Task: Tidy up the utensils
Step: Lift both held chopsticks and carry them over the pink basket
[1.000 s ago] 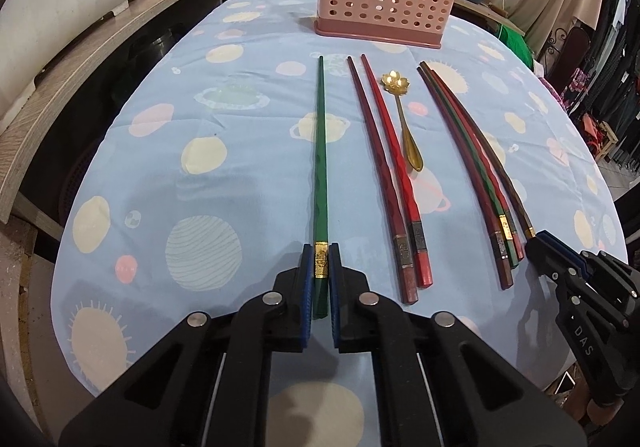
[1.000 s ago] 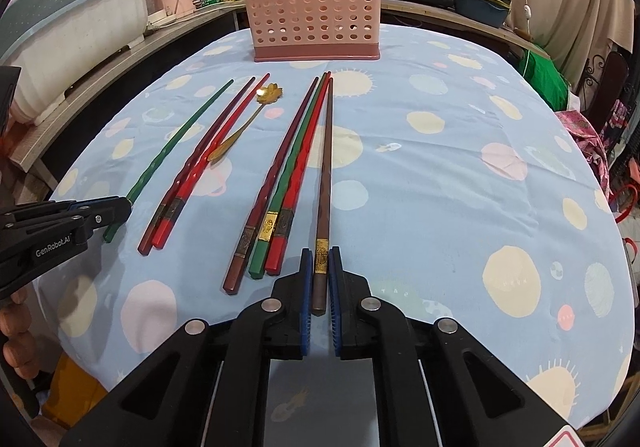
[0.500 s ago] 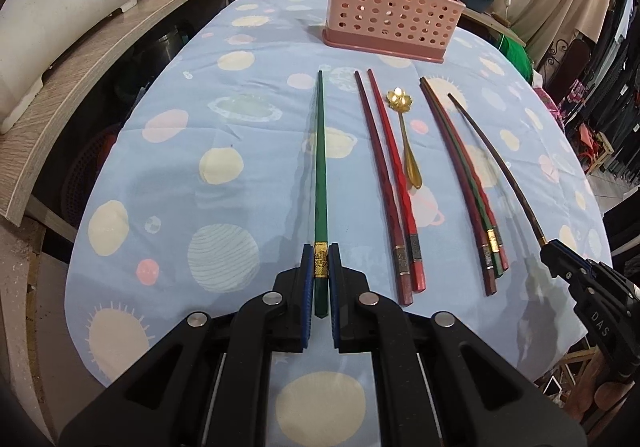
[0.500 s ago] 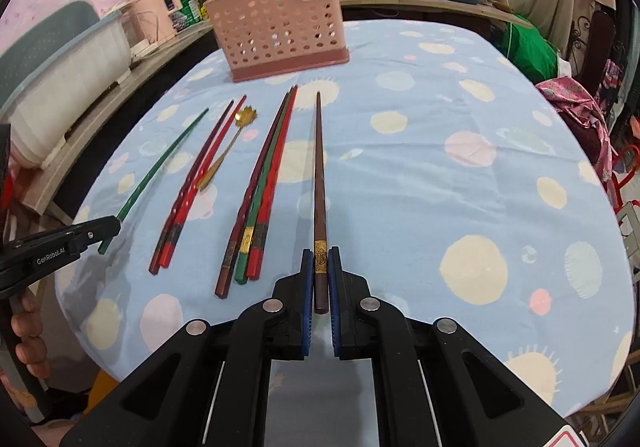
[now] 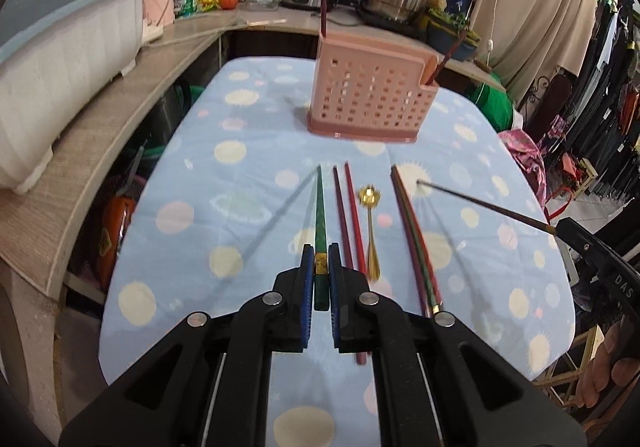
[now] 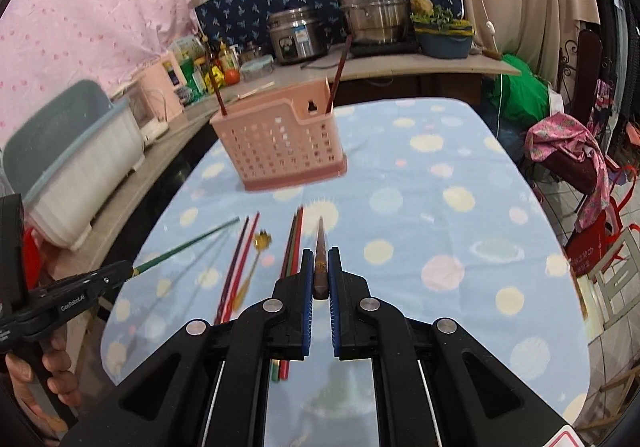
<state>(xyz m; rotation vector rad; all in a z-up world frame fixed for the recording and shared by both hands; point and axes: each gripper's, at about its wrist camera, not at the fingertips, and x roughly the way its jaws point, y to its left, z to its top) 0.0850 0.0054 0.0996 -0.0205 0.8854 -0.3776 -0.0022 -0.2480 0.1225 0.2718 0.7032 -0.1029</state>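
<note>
My left gripper (image 5: 319,267) is shut on a green chopstick (image 5: 319,215), held off the table and pointing toward the pink perforated utensil basket (image 5: 370,99). My right gripper (image 6: 320,271) is shut on a dark brown chopstick (image 6: 320,247), also lifted, pointing at the basket (image 6: 280,143). The brown chopstick shows in the left wrist view (image 5: 484,203), the green one in the right wrist view (image 6: 188,245). Two red chopsticks (image 5: 348,215), a gold spoon (image 5: 371,223) and a bundle of red and green chopsticks (image 5: 414,239) lie on the blue cloth. Two dark red chopsticks stand in the basket.
The round table has a blue spotted cloth (image 5: 240,183). A wooden counter (image 5: 80,151) with a grey-white bin (image 5: 60,59) runs along the left. Pots and a rice cooker (image 6: 296,35) stand behind the basket. A chair with clothes (image 6: 572,151) stands to the right.
Both grippers have lifted their chopsticks off the cloth and tilted up, so the basket and the back counter come into view. The other utensils have not moved.
</note>
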